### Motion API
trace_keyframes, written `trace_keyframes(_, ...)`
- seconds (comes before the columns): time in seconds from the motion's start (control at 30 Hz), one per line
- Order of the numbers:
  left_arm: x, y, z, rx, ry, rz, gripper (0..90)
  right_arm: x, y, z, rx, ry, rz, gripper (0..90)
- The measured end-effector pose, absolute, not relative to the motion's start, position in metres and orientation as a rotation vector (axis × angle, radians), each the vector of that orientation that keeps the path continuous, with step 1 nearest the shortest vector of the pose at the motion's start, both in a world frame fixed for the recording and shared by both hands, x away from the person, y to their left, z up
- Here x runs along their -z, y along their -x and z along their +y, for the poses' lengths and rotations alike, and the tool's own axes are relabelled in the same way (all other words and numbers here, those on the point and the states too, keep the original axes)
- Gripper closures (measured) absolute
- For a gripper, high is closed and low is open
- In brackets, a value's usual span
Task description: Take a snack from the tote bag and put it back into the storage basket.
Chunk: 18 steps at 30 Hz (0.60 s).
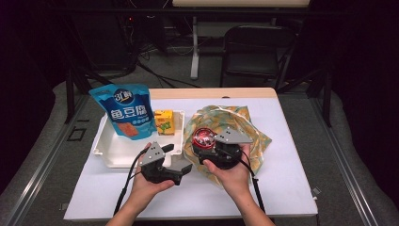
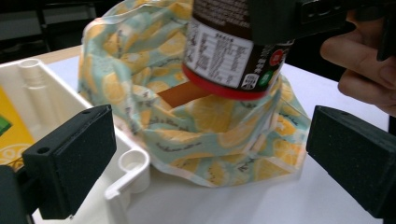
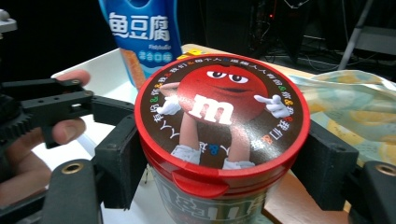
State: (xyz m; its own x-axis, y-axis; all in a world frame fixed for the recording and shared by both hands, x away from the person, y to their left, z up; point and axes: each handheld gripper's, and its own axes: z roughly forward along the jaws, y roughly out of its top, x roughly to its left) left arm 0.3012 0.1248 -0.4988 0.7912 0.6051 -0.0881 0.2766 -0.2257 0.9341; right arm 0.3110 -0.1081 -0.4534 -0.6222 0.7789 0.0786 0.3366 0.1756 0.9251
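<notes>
While clamped between both black jaws, red-lidded candy tub (image 3: 222, 135) sits in right gripper (image 1: 219, 149), pads pressing its sides just under lid rim, held over lemon-print cloth bag (image 1: 244, 127). Seen in left gripper view as dark brown label and red rim (image 2: 224, 51) hanging just above crumpled bag (image 2: 196, 121), apart from table. Lid printed with red cartoon figure and white letter m, facing up toward high camera (image 1: 203, 137).

Nearer to bottom edge of high view, left gripper (image 1: 165, 170) rests in left hand (image 1: 149, 186), jaws spread wide with nothing between them, pointed toward bag and tub. In its own view, both black pads (image 2: 70, 158) stand well apart, framing bag beyond; one pad near corner of white tray (image 2: 135, 163).

Farther out, on left half of white table (image 1: 291, 183), white tray (image 1: 109, 157) holding blue snack pouch (image 1: 124, 110) standing upright against far wall, and small yellow carton (image 1: 163, 121) just beside it, toward bag side. Pouch also visible behind tub in right gripper view (image 3: 140, 32).

Beyond table, dark folding chair (image 1: 256, 52) and white desk leg (image 1: 194, 44) on grey floor.
</notes>
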Motion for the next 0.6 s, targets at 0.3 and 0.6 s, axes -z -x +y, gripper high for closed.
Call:
trace_keyframes(0.3, 0.496, -0.296, 0.117, -0.360, -1.833, 0.611, 6.6, 0.452, -0.301, -0.094, -1.447, -1.018, 2.091, 25.2)
trace_keyframes(0.6, 0.496, -0.294, 0.115, -0.381, -1.828, 0.591, 11.1, 0.454, -0.295, -0.083, -1.450, -0.992, 2.132, 25.2)
